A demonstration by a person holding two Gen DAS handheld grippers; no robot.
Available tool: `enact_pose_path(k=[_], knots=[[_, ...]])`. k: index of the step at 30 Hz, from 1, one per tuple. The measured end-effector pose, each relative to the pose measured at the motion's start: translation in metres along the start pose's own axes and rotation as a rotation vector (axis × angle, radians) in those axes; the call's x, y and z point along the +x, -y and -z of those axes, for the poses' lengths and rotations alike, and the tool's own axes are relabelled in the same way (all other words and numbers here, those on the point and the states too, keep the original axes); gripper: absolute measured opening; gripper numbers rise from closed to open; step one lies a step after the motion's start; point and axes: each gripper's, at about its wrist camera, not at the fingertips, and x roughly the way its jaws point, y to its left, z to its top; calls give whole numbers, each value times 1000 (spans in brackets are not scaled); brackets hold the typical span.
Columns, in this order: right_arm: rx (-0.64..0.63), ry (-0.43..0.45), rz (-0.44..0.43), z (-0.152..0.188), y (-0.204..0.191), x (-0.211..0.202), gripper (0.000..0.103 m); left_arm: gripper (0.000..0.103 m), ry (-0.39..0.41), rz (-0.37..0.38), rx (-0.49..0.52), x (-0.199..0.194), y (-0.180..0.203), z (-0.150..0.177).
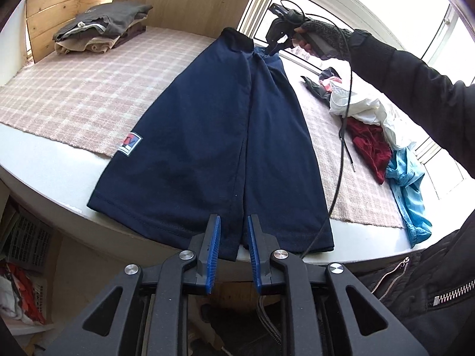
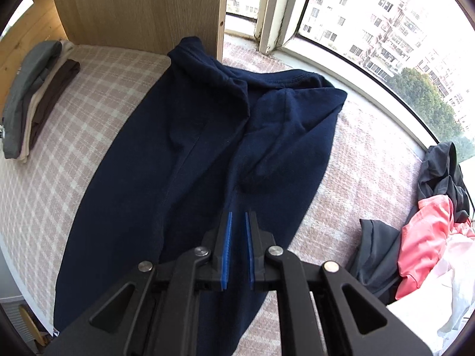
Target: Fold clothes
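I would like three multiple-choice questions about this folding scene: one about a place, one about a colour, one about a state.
1. Where is the stack of folded clothes?
A. far left corner of the checked cloth
B. on the floor
C. on the windowsill

2. What colour is the garment being folded?
A. red
B. navy blue
C. white

3. How does this garment lie?
A. crumpled in a ball
B. hanging from a hook
C. flat, both sides folded inward

Answers: 1 A, it sits by the wooden wall; 2 B, dark blue fabric; 3 C, the edges meet along the middle.
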Motion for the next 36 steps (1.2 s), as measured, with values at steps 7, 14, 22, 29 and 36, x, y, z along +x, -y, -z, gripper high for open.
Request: enact_pose_path(k=[7,14,22,29,36], knots=[[102,62,-137,45,58,-33,25,23,5,59,53,3,0,-15],[140,41,-196,44,75,21,25,23,-60,136,164,36,30,-38],[168,46,-155,-2,102,80,25,23,-156,220,242,99,64,-72],[230,44,-274,-43,133,123,26,23,-230,232,256,149,75,-97],[236,85,-368,-57,140,132,26,23,-256,265,250,168,73,-112]])
